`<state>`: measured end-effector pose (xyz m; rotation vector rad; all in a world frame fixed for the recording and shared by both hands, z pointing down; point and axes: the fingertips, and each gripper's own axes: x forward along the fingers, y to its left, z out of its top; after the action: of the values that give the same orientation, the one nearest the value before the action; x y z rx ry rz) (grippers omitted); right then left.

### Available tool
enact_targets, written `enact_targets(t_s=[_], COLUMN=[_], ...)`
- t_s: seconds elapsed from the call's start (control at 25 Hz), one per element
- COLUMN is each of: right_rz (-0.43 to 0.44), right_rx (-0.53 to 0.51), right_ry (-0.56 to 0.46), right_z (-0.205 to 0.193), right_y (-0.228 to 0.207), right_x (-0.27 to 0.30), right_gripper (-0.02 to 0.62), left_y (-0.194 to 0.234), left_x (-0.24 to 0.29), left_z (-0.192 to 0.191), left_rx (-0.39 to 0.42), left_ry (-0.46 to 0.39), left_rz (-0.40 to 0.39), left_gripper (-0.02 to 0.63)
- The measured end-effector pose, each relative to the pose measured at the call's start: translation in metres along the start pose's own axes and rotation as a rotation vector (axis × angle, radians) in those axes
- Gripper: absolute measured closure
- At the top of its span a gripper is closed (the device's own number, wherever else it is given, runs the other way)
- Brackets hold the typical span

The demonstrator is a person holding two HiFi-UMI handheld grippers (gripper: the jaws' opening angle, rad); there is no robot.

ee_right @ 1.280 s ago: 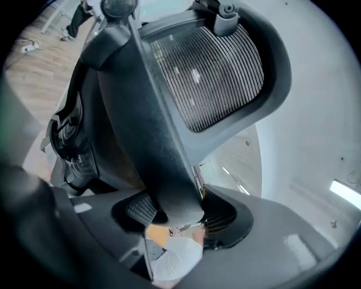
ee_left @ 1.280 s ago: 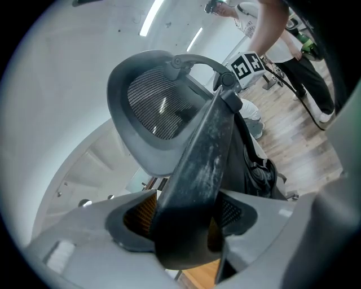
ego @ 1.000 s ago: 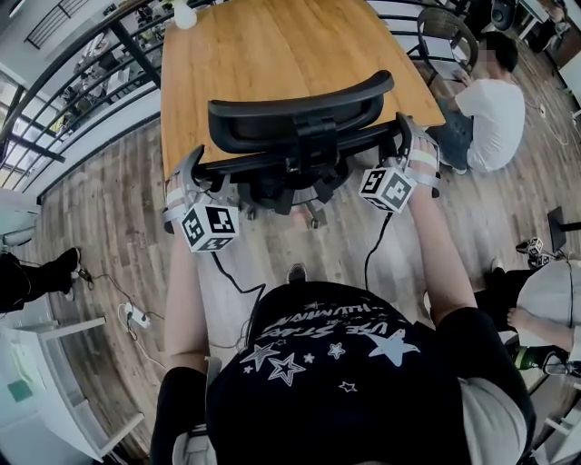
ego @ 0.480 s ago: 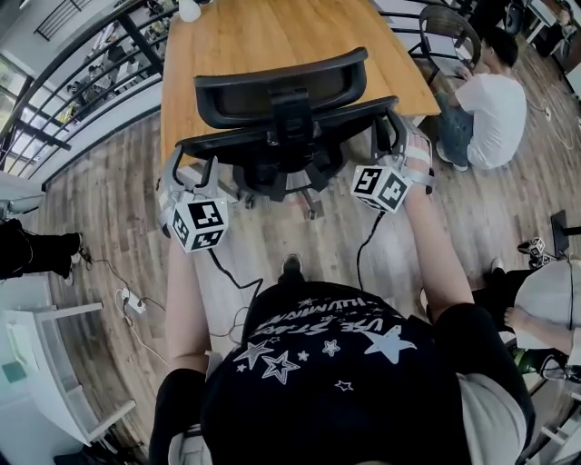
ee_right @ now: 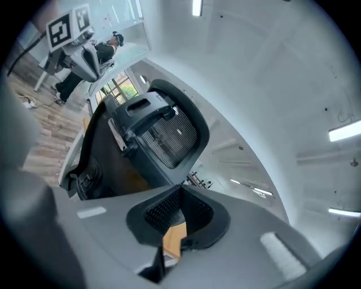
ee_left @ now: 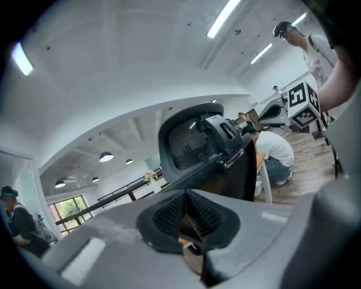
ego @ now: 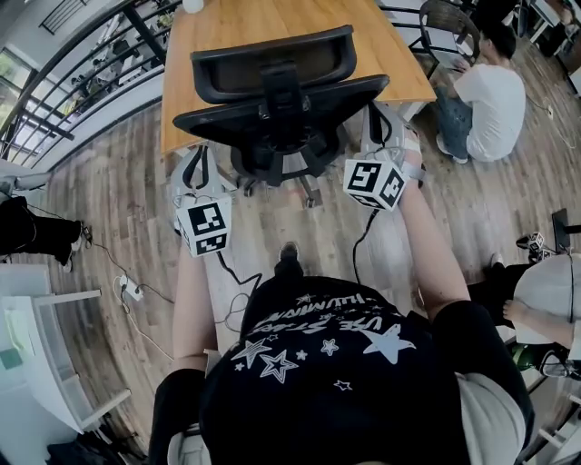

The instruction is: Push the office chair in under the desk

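left gripper (ego: 193,171) jaws closing on nothing, right gripper (ego: 383,127) pressed together and empty. Both sit just behind the office chair (ego: 272,86), flanking its backrest and apparently off it; my read is that closed tips are for nudging, not gripping. Chair is black with a mesh headrest, seat tucked at the near edge of the wooden desk (ego: 300,23), looks nearly home.

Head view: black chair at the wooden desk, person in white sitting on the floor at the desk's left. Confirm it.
One detail is wrong. The person in white sits on the floor at the desk's right, not its left, as the head view shows. The rest holds: the black chair stands at the wooden desk.
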<state>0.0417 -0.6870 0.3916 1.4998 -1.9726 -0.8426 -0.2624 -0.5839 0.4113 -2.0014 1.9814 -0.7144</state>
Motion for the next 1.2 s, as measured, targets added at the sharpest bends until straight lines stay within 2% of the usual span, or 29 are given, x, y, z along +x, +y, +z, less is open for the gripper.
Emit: enact_targets(t_s=[0.04, 0.2, 0.48, 0.68, 0.88, 1.2], right_rz=[0.014, 0.072, 0.094, 0.11, 0.131, 0.15], right_rx=[0.013, 0.051, 0.045, 0.072, 0.103, 0.171], right_ry=[-0.004, -0.006, 0.027, 0.036, 0.031, 0.02], right_z=[0.001, 0.001, -0.015, -0.022, -0.023, -0.023], right_y=[0.001, 0.003, 0.001, 0.0, 0.004, 0.005], right_x=[-0.005, -0.021, -0.037, -0.053, -0.069, -0.082], right_gripper=[0.592, 0.594, 0.594, 0.594, 0.594, 0.594], left_y=[-0.004, -0.025, -0.053, -0.069, -0.082, -0.088], left_x=[-0.005, -0.02, -0.035, -0.048, -0.063, -0.08], left_z=[-0.001, -0.002, 0.002, 0.003, 0.0, -0.005], left_rx=[-0.012, -0.047, -0.077, -0.089, -0.137, -0.16], left_ry=[0.005, 0.019, 0.023, 0.031, 0.048, 0.062], left_rz=[-0.008, -0.048, -0.061, -0.07, -0.095, -0.08], left_gripper=[0.604, 0.604, 0.604, 0.604, 0.604, 0.604])
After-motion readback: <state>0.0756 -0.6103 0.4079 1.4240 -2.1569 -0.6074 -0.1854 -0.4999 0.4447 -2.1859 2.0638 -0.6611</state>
